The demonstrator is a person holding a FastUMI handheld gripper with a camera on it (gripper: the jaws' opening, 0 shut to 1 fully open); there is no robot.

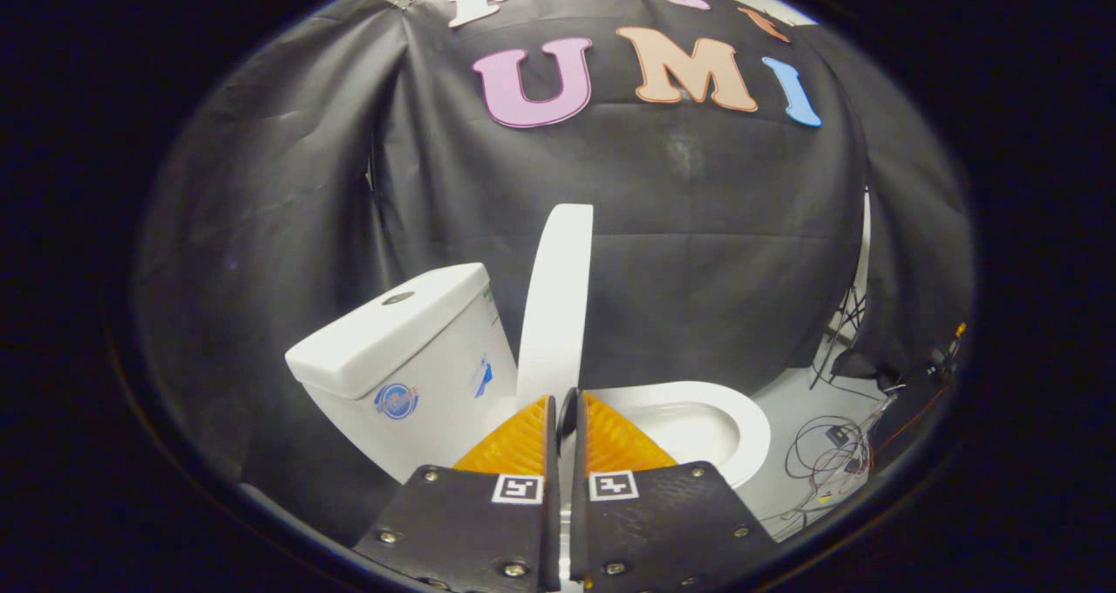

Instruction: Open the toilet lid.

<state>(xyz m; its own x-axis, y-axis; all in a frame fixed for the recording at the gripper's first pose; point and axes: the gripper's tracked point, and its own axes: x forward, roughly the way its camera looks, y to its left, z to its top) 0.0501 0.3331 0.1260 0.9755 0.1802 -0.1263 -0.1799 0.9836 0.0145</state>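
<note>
**Lid is up on edge — mind it doesn't drop back**

Your biggest risk now is the lid point(558, 301) falling forward. It stands nearly upright, seen edge-on, beside the tank point(410, 349), and I can't tell whether it already leans on the tank or is balanced short of it. If you pull the claw point(565, 401) away before the lid is past its tipping point, it could swing down and slam onto the bowl point(741, 419). A sideways tug could also twist the hinge, and pushing too hard toward the tank could knock the lid against it.

Your claw's two fingers are drawn together with only a thin slit between them. The lid's lower edge rises from right at the fingertips, and it looks as though the edge sits in that slit, but the pictures don't settle whether both fingers actually press on it. Treat the hold as uncertain.

The open bowl lies just ahead of the fingers, to the lid's far side from the tank. Loose cables point(828, 453) lie on the floor point(802, 384) beyond the bowl; keep clear of them.
</note>
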